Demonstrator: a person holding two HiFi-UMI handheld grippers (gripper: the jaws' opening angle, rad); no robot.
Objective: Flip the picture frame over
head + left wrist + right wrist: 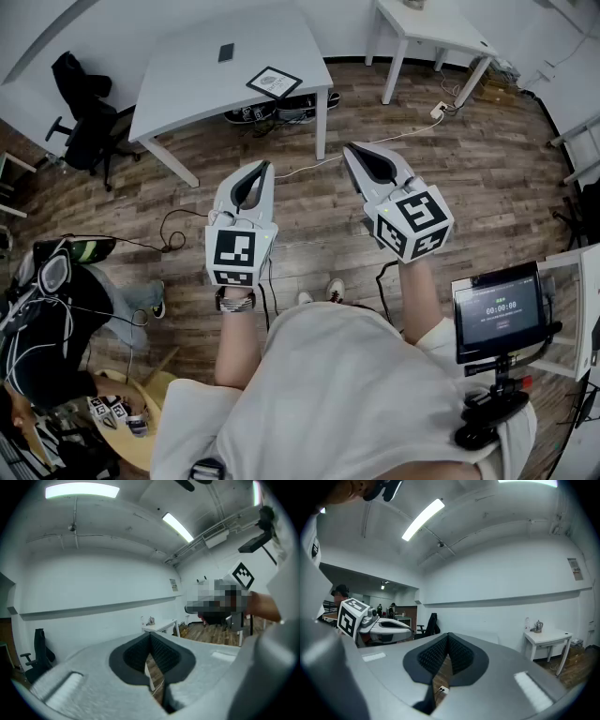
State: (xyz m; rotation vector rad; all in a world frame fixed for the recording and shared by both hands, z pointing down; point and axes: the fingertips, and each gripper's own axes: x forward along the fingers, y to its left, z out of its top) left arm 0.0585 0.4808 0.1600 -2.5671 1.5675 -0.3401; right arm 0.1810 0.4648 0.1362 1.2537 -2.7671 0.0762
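The picture frame (274,82), black-edged with a white sheet and a dark print, lies flat near the front right corner of the white table (187,80). Both grippers hang in the air over the wooden floor, well short of the table and pointing toward it. My left gripper (260,165) is shut with nothing between its pads (150,634). My right gripper (349,148) is also shut and holds nothing (448,635). The right gripper view shows the left gripper (377,626) off to its left side. Neither gripper view shows the frame.
A dark phone (226,52) lies on the same table, with shoes (281,111) under it. A black office chair (84,112) stands at the left and a second white table (431,23) at the back right. A cable and power strip (438,110) lie on the floor. A screen on a stand (499,309) is at my right.
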